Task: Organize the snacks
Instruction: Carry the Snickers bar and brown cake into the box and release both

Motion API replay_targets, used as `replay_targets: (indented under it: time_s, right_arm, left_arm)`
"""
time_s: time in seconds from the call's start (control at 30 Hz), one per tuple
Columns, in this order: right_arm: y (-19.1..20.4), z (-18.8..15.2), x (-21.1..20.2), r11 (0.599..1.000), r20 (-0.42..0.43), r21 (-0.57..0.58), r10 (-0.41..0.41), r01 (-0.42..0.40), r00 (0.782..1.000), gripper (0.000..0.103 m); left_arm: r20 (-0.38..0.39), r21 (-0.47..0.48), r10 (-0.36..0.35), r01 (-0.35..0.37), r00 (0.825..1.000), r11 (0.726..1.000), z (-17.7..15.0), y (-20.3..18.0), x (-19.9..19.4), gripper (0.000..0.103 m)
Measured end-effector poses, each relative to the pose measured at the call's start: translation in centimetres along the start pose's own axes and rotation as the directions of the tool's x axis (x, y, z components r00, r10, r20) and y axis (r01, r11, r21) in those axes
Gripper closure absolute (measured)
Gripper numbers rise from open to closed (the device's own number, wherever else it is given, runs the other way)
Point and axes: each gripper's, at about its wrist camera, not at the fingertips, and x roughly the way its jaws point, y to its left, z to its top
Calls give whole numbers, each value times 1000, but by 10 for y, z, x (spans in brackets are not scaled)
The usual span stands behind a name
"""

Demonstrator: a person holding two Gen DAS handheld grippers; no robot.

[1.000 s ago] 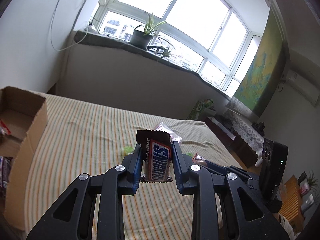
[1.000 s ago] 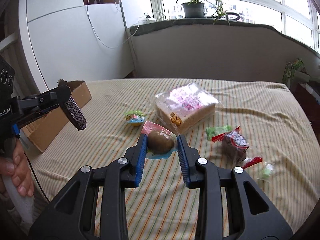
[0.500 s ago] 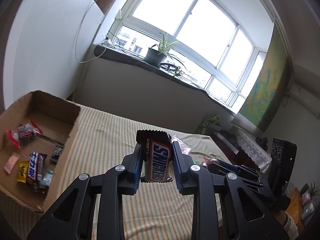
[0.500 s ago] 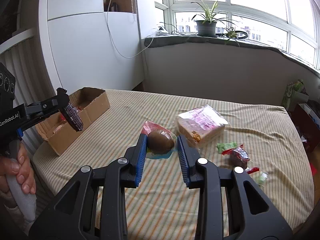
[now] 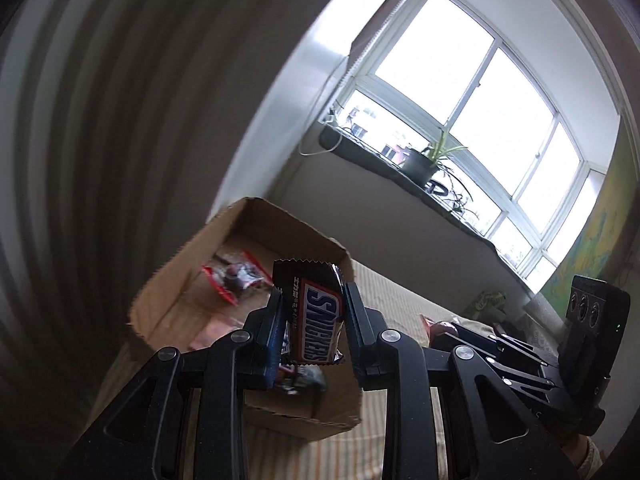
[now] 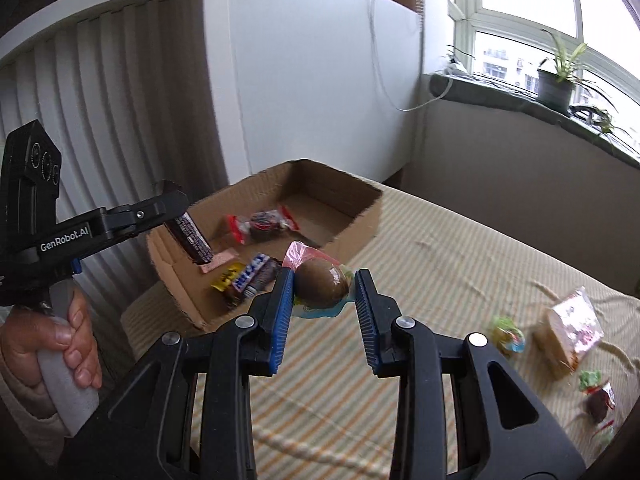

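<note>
Snacks now carried over the box

Both loads have swung from above the striped bed toward the cardboard box in the last second. A second ago the left view showed open bedspread and only the box's edge; now the box fills the space behind the left hand-held gripper, whose jaws are closed on a Snickers bar held upright by its long sides. From the right view that bar hangs over the box's near-left corner, above the wrappers already inside: a red-ended candy and a yellow and blue bar.

The right hand-held gripper is part-closed on a brown egg-shaped sweet in clear wrap, and has come to the box's near wall (whether over the wall or just short of it is hard to judge through the fisheye).

This looks like the drop-off stage: the left bar seems ready to release, the right one needs a little more travel. Left on the bed are a bread pack, a green cup sweet and a dark wrapped candy, so sorting is roughly midway
</note>
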Motion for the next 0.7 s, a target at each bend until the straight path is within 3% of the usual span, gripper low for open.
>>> replay_targets:
  time_s: [0.17,0.57,0.6,0.63,0.7]
  right_arm:
    - [31,12,21,997,-9,-53,58,-58,998,71]
    - [32,42,59,995,-9,-80,57,-58,998,70]
    - [33,44,65,995,-7,-84,53,-54,999,66]
    - [34,45,73,995,-27,-87,50,-52,998,61]
    - [35,43,80,995,-42,-89,50,-54,998,46]
  left_arm:
    - [-3,-20,17,-17,1000,1000,0,13,0,77]
    - [-51,-20,35,-36,998,999,3,23,22,75]
    - [-58,-24,47,-48,997,999,3,24,23,68]
    - [-62,-33,65,-67,996,997,3,26,23,46]
    - [-39,-60,100,-102,994,993,4,29,18,28]
